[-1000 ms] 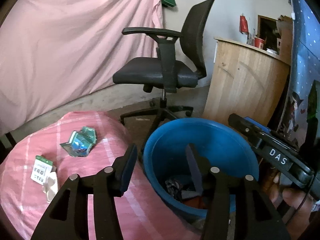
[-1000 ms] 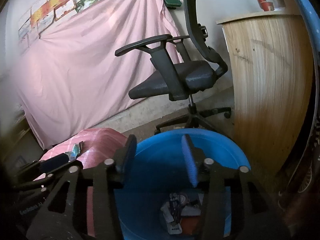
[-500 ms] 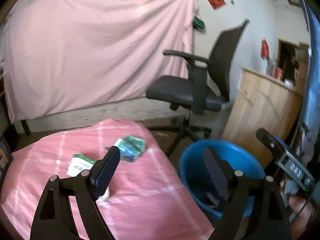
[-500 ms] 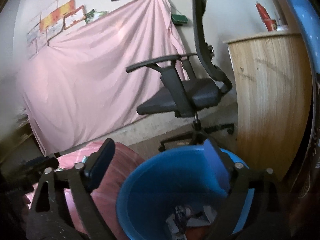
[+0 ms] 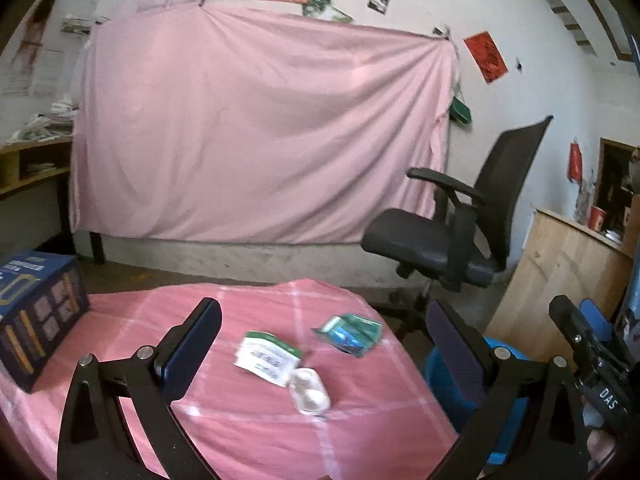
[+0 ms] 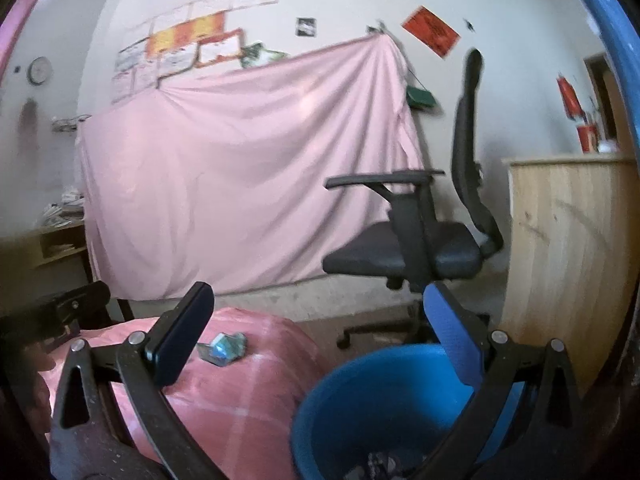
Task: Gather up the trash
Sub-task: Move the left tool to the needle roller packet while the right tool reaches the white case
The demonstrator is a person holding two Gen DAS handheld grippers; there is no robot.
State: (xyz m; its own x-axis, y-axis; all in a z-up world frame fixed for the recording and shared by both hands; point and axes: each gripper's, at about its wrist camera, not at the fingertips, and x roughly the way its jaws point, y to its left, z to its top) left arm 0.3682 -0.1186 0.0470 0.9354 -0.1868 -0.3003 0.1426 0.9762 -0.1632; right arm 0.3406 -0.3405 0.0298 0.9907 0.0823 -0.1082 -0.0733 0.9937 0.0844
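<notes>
Between pickups, judging by the scene. Left gripper (image 5: 320, 348) opening wide, nothing between its jaws; right gripper (image 6: 316, 332) spread fully, empty, above round blue plastic bin (image 6: 360, 408). Ahead on pink checked tablecloth (image 5: 240, 420): clear plastic blister (image 5: 309, 391), white-and-green paper packet (image 5: 266, 356), crumpled teal wrapper (image 5: 350, 330). Next: lowering onto the nearest piece, closing.

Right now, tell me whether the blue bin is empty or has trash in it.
Not empty. The right wrist view looks down into the bin and shows crumpled scraps at its bottom; how full it is cannot be told.
</notes>
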